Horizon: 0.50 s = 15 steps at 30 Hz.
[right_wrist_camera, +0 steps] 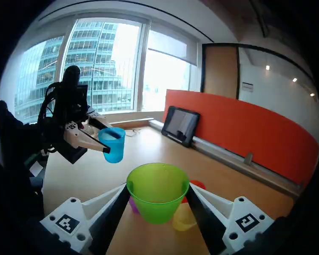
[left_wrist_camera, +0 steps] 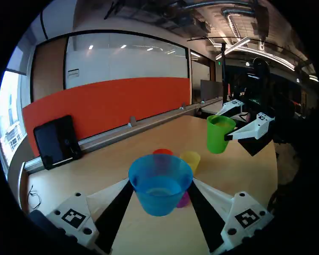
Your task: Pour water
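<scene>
A light wooden bench [left_wrist_camera: 244,170] spans both views, backed by a long orange partition panel [left_wrist_camera: 108,102]. A black tablet [left_wrist_camera: 57,142] leans against the panel's rail. The left gripper [left_wrist_camera: 160,182] has its jaws clenched on a translucent blue plastic cup [left_wrist_camera: 159,202], held upright above the bench. A pale ring low inside the cup may be water, though I cannot tell for sure. The right gripper [right_wrist_camera: 158,187] has its jaws grasping a translucent green plastic cup [right_wrist_camera: 158,204], also upright and raised, well apart from the blue one. On the bench below stand three smaller cups close together: a small yellow cup [left_wrist_camera: 191,159], a small red cup [left_wrist_camera: 163,151] and a small purple cup [left_wrist_camera: 183,199].
</scene>
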Tool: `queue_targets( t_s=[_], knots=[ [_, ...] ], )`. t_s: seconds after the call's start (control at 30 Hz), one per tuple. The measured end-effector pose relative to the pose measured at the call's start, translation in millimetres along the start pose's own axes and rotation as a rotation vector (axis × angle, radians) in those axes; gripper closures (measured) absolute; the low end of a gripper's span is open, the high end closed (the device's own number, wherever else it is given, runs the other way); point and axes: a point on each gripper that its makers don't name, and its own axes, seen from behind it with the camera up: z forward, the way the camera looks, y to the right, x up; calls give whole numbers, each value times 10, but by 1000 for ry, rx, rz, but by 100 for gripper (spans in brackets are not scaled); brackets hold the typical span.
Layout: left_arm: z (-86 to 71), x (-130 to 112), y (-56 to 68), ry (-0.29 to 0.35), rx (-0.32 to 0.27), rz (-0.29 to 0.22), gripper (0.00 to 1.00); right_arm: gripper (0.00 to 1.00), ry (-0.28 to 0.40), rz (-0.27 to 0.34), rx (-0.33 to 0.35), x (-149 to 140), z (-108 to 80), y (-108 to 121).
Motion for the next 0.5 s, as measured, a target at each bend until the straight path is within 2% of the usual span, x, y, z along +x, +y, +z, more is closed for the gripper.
queue_targets(
  t_s=[0.5],
  knots=[
    [-103,547,-82,134,10,-12,15,8,138,11,-30,606,1,148]
  ],
)
